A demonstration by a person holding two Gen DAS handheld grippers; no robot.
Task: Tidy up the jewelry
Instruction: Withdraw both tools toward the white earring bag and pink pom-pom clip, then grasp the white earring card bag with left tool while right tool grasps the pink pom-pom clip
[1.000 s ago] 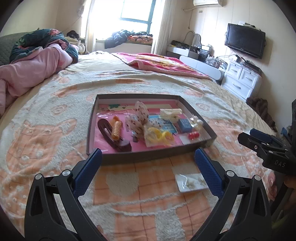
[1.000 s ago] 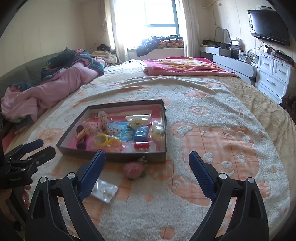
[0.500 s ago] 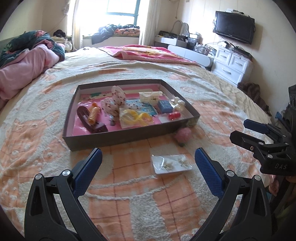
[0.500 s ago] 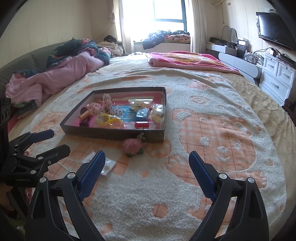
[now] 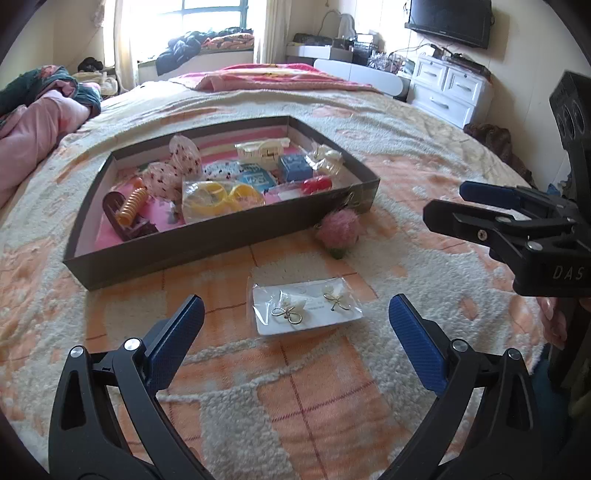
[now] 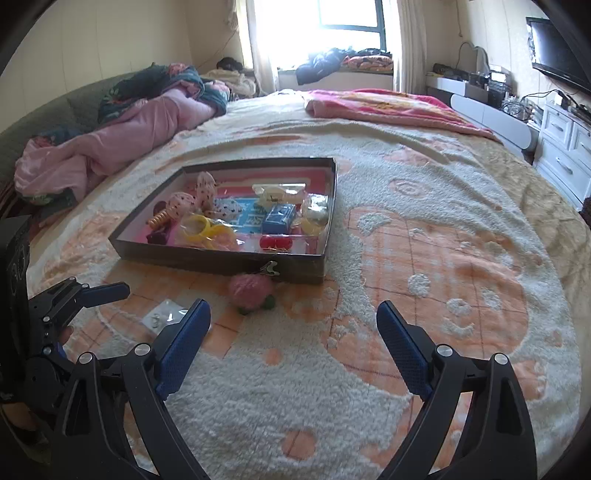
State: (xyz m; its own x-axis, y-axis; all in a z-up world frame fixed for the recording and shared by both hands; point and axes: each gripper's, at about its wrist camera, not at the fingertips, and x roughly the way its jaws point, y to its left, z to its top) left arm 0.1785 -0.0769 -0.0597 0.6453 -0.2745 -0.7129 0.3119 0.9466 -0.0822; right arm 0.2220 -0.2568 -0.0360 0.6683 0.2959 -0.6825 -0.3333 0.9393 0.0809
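Bed (image 5: 110, 325) with a fuzzy cream-and-orange blanket carries everything. Far left: crumpled pink quilt (image 6: 122, 140). Left of centre: shallow dark tray (image 5: 207, 240) with a pink floor, cluttered. In it, left to right: dark brown hair claw (image 5: 122, 218) with an orange spiral tie (image 5: 132, 206) on it, polka-dot bows (image 5: 173, 166), yellow rings in a clear bag (image 5: 221, 195), cream hair clip (image 5: 262, 149) at the far side, blue box (image 5: 295, 167), red piece (image 5: 316, 184) by the near right wall. Just outside the tray's near right corner, on the blanket: pink fluffy pompom (image 5: 338, 230) with a metal clip, touching or nearly touching the tray wall, can't tell which. Nearer than that: white earring card (image 5: 308, 308) in a clear sleeve, two gold bow earrings on it, lying flat.

Left gripper (image 5: 295, 321): jaws wide apart, holding nothing, earring card lies between and just beyond the blue pads, not touched. Right gripper (image 6: 293, 328): jaws wide apart, empty, only blanket between the pads, pompom just beyond its left finger. In the left wrist view the right gripper is at the right edge, above the blanket. Far right: white drawers (image 5: 447, 92), TV (image 5: 448, 16) on the wall.
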